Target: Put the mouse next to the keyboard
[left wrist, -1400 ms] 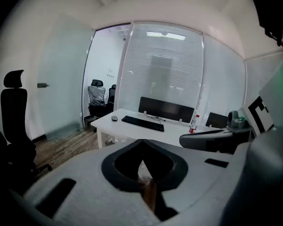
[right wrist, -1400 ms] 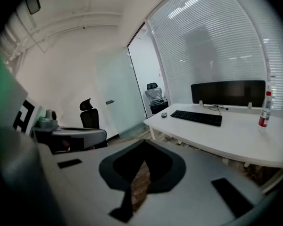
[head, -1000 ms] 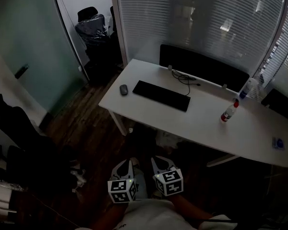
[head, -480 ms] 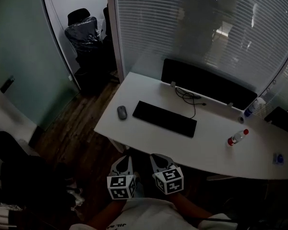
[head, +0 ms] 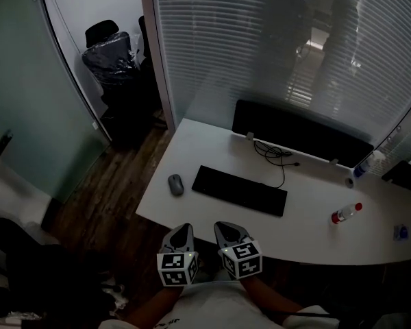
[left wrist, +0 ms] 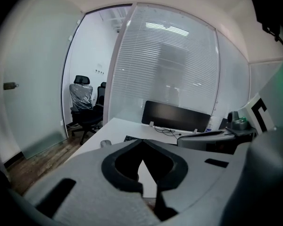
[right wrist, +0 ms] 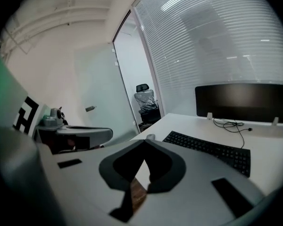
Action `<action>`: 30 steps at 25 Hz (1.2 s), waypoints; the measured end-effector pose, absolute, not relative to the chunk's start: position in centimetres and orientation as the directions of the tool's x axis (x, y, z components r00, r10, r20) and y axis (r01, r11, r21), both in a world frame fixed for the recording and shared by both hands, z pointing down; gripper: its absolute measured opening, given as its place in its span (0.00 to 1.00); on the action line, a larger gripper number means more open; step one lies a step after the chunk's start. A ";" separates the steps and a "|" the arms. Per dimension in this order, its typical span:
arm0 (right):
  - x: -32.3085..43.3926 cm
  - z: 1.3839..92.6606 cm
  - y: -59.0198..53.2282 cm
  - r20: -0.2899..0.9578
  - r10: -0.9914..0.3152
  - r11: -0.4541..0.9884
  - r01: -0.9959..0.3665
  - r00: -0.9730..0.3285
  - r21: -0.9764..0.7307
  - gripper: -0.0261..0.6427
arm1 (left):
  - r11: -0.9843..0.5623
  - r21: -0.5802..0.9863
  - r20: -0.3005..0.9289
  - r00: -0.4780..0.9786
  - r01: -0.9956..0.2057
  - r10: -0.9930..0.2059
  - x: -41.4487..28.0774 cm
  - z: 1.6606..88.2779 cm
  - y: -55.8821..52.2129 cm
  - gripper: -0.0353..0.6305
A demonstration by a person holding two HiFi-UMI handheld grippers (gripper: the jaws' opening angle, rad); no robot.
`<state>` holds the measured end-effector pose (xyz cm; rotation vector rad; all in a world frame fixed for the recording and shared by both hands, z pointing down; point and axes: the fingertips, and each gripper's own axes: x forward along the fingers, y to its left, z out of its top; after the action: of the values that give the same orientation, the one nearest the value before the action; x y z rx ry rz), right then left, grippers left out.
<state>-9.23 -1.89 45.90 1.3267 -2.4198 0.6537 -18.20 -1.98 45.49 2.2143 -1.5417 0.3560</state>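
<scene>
A grey mouse (head: 176, 184) lies on the white desk (head: 315, 235), a short gap left of the black keyboard (head: 240, 190). My left gripper (head: 183, 229) and right gripper (head: 223, 225) hang side by side just short of the desk's near edge, both shut and empty. In the left gripper view the left gripper (left wrist: 141, 141) has its jaw tips meeting, with the mouse (left wrist: 106, 143) ahead and slightly left. From the right gripper (right wrist: 144, 141), also with its tips together, the keyboard (right wrist: 207, 147) stretches to the right and the mouse (right wrist: 151, 136) peeks over the jaws.
A black divider panel (head: 301, 136) stands along the desk's far edge with a loose cable (head: 277, 157) in front. A red-capped bottle (head: 346, 213) lies at the right. A plastic-wrapped office chair (head: 113, 57) stands beyond the glass wall; wooden floor lies left of the desk.
The desk has drawn closer and lower in the head view. Both grippers now reach almost to its near edge. Mouse and keyboard have not shifted on the desk.
</scene>
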 end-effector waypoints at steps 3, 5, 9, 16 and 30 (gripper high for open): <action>-8.6 45.4 -3.8 0.465 -0.713 0.478 -0.849 -0.525 -0.225 0.04 | -0.269 0.193 0.435 0.328 -0.944 -0.838 -18.3 45.3 -3.5 0.06; -8.3 45.1 -4.8 0.465 -0.706 0.494 -0.842 -0.534 -0.217 0.04 | -0.244 0.201 0.438 0.310 -0.949 -0.844 -18.1 45.4 -4.2 0.06; -8.2 44.8 -6.2 0.462 -0.692 0.522 -0.827 -0.555 -0.211 0.04 | -0.214 0.206 0.437 0.286 -0.955 -0.853 -17.8 45.4 -5.3 0.06; -8.9 45.6 -7.4 0.469 -0.667 0.540 -0.809 -0.579 -0.231 0.04 | -0.186 0.189 0.451 0.254 -0.964 -0.856 -18.4 46.0 -6.0 0.06; -10.9 48.8 -11.3 0.500 -0.637 0.552 -0.800 -0.587 -0.236 0.04 | -0.179 0.137 0.511 0.224 -0.974 -0.830 -20.7 50.3 -10.2 0.06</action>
<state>-10.85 -11.28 48.83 1.1762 -2.4337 0.6347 -20.74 -10.15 50.29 2.0734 -1.6614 0.4501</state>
